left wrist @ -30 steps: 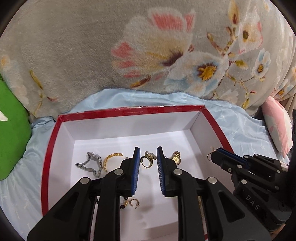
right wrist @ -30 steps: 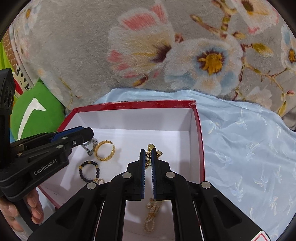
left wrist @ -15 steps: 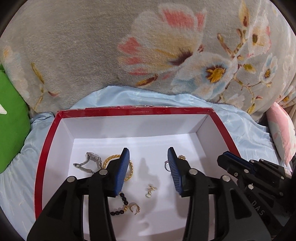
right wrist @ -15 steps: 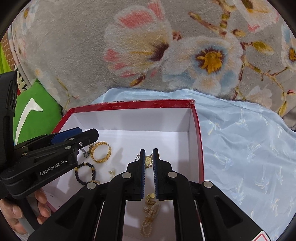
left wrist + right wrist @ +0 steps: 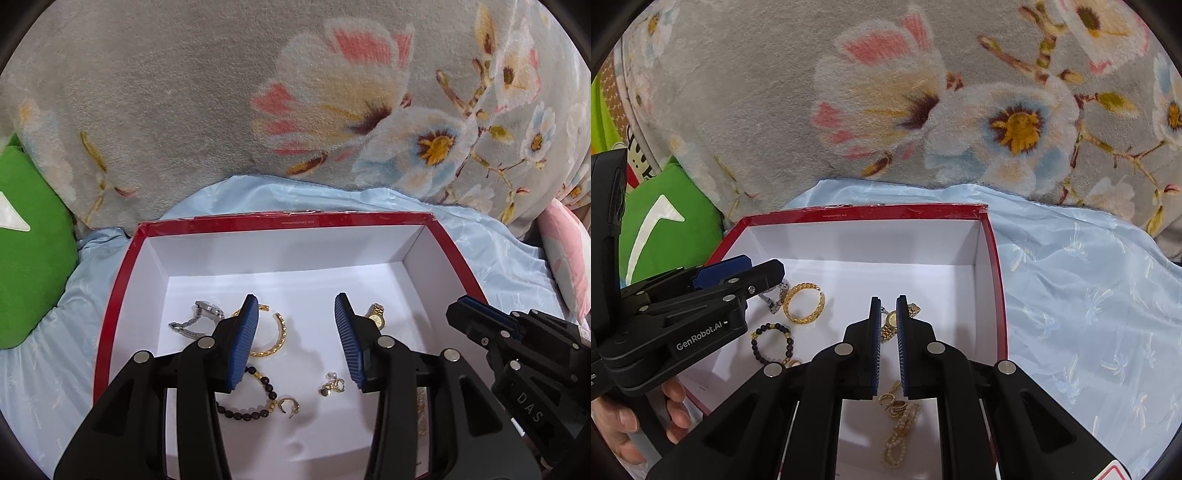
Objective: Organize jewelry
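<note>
A red box (image 5: 122,295) with a white inside holds the jewelry. My left gripper (image 5: 295,306) hangs over its middle, open, with nothing between the pads. Beneath it lie a small gold ring (image 5: 332,384), a gold chain bangle (image 5: 275,332), a black bead bracelet (image 5: 251,402), a gold hoop earring (image 5: 288,406) and a silver watch (image 5: 201,319). My right gripper (image 5: 887,301) is shut over the box's right part, gripping nothing. The gold watch (image 5: 890,321) lies just beyond its tips. A pearl strand (image 5: 901,432) and gold rings (image 5: 894,404) lie under its fingers.
The box sits on a crinkled light blue cloth (image 5: 1089,295) in front of a grey floral blanket (image 5: 295,110). A green cushion (image 5: 26,240) is at the left, a pink pillow (image 5: 565,258) at the right. A person's hand (image 5: 624,424) holds the left gripper's handle.
My left jaws have opened wide and let go of the small gold ring, which now lies on the box floor. The right gripper has stayed shut in place.
</note>
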Demonstrator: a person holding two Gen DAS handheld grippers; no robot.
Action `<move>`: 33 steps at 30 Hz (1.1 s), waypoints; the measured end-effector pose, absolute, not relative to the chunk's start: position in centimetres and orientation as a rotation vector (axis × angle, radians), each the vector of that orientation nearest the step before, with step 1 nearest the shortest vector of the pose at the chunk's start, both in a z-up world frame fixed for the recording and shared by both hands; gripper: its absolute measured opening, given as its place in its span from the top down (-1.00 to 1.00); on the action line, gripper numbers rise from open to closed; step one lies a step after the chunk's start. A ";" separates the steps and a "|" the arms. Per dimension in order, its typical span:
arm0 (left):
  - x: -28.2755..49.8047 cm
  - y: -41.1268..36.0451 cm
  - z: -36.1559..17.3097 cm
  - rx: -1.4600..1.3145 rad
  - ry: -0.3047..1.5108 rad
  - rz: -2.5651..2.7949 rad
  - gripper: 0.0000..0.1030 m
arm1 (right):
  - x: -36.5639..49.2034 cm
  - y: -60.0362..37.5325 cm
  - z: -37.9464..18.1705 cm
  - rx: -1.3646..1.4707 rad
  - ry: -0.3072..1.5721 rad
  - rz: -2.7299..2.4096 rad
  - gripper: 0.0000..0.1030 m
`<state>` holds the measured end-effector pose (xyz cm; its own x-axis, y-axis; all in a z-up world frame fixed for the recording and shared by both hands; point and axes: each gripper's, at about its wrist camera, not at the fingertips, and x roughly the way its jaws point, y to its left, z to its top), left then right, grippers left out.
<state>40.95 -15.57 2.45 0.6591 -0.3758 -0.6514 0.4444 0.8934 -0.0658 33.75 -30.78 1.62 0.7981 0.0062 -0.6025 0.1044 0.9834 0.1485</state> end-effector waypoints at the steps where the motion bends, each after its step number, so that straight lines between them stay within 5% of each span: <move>1: 40.8 -15.4 2.5 0.103 0.711 -0.456 0.18 | 33.6 -30.7 1.7 0.180 0.644 -0.052 0.82; 4: 39.9 -14.5 2.8 0.111 0.695 -0.408 -0.01 | 32.8 -30.5 2.0 0.182 0.639 -0.054 0.73; 14: 35.1 -10.9 3.4 0.166 0.652 -0.233 -0.76 | 28.9 -27.7 2.7 0.160 0.609 -0.082 -0.14; 20: 32.7 -9.0 3.1 0.155 0.672 -0.178 -0.83 | 26.2 -25.7 3.1 0.138 0.562 -0.155 -0.68; 33: 31.3 -8.0 0.8 0.144 0.744 -0.127 -0.85 | 24.6 -24.5 0.2 0.192 0.591 -0.204 -0.70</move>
<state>31.31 -8.03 0.77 0.7287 -0.0641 -0.6818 0.1662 0.9824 0.0853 24.65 -24.48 0.15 0.8114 -0.1350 -0.5687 0.2446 0.9621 0.1205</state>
